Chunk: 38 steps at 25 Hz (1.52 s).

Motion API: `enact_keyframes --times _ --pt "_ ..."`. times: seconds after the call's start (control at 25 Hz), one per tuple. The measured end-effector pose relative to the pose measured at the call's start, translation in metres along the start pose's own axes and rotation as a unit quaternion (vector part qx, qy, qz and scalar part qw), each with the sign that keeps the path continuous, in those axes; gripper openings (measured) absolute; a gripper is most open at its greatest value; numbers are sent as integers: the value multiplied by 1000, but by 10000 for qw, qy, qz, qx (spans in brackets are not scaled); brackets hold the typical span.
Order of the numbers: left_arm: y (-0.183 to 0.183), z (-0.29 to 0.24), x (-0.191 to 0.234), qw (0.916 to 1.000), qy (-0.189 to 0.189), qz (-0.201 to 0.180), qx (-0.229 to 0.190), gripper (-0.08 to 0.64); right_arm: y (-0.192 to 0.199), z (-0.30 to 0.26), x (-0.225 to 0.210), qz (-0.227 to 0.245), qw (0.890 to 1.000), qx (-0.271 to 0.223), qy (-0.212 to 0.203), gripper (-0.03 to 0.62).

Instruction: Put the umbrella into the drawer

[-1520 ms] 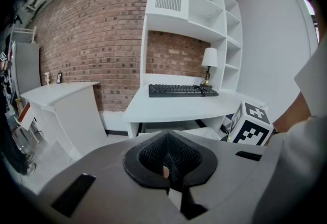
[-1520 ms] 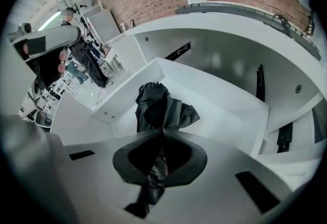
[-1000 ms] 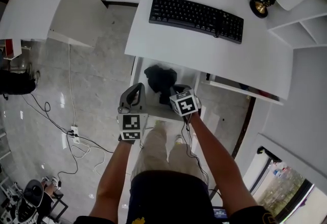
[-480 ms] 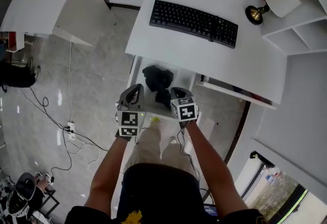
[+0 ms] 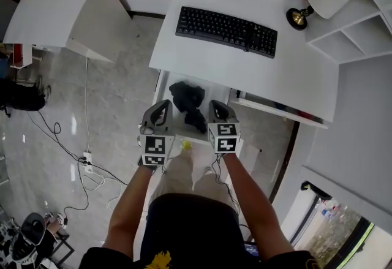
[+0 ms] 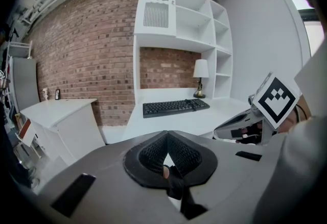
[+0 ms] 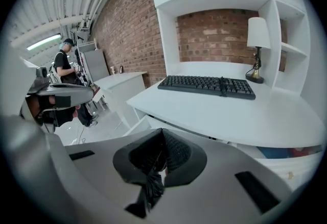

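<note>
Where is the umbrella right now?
In the head view, the black umbrella lies in the open drawer under the white desk. It is near the middle of the picture, just below the keyboard.

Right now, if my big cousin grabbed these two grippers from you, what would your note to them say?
The left gripper has its fingers shut and sits to the left of the umbrella in the head view.
The right gripper has its fingers shut too, on the umbrella's other side.
A dark scrap shows low between each pair of fingers. I can't tell if it is pinched cloth or the umbrella beyond.
The black, crumpled umbrella lies in the open drawer.
Done: the umbrella is in.
Left: probably check nothing is snagged, then back away.
</note>
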State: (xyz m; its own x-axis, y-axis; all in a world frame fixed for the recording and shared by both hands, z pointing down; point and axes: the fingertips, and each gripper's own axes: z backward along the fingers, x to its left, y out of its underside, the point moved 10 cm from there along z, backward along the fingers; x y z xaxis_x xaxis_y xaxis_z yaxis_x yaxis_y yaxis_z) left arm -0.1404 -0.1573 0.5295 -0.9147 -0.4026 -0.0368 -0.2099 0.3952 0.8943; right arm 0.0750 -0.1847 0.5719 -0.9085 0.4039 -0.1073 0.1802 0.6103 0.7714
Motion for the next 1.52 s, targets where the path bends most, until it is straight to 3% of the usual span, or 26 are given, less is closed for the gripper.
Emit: enact_keyframes --times 0.48,0.84,1.24,1.52 --pt "-46 15 1 9985 -86 -177 -505 16 -38 47 -5 -85 9950 -953 276 0" --pt "-75 27 -11 9954 18 -284 -910 17 -77 84 2 199 9806 -1910 393 0" --pt "-106 57 -9 9920 -188 -82 -1247 17 -111 116 10 243 9684 -2437 472 0" --pt "-127 78 -8 9888 -201 -171 -1472 17 -134 143 21 421 9596 -2738 496 0"
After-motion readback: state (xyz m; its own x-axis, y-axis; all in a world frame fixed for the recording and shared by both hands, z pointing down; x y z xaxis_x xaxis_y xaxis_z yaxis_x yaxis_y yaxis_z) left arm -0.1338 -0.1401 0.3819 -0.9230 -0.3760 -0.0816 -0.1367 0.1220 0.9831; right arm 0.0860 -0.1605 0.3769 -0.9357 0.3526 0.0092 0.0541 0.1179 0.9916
